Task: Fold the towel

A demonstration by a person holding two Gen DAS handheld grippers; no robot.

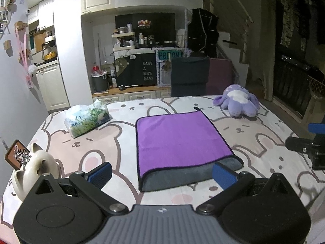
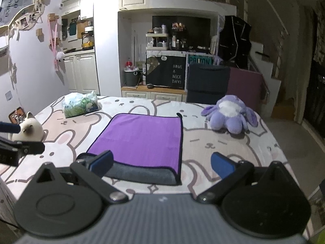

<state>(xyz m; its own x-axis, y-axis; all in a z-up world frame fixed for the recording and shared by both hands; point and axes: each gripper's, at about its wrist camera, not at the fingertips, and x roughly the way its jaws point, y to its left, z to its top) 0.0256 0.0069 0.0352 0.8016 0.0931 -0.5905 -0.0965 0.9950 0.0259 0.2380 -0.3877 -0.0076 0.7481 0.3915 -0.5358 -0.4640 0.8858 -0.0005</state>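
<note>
A purple towel point(image 1: 178, 138) with a grey underside lies folded flat on the bunny-print table cover point(image 1: 101, 142); a grey strip shows along its near edge. It also shows in the right wrist view point(image 2: 142, 140). My left gripper point(image 1: 162, 174) is open and empty, just short of the towel's near edge. My right gripper point(image 2: 162, 163) is open and empty, at the towel's near edge, holding nothing. The right gripper shows at the far right of the left wrist view point(image 1: 308, 144); the left one shows at the far left of the right wrist view point(image 2: 18, 148).
A tissue pack point(image 1: 87, 118) lies at the back left, a purple plush toy point(image 1: 239, 101) at the back right, and a white cat figurine point(image 1: 34, 172) at the near left. A dark chair point(image 1: 190, 77) and cabinets stand behind the table.
</note>
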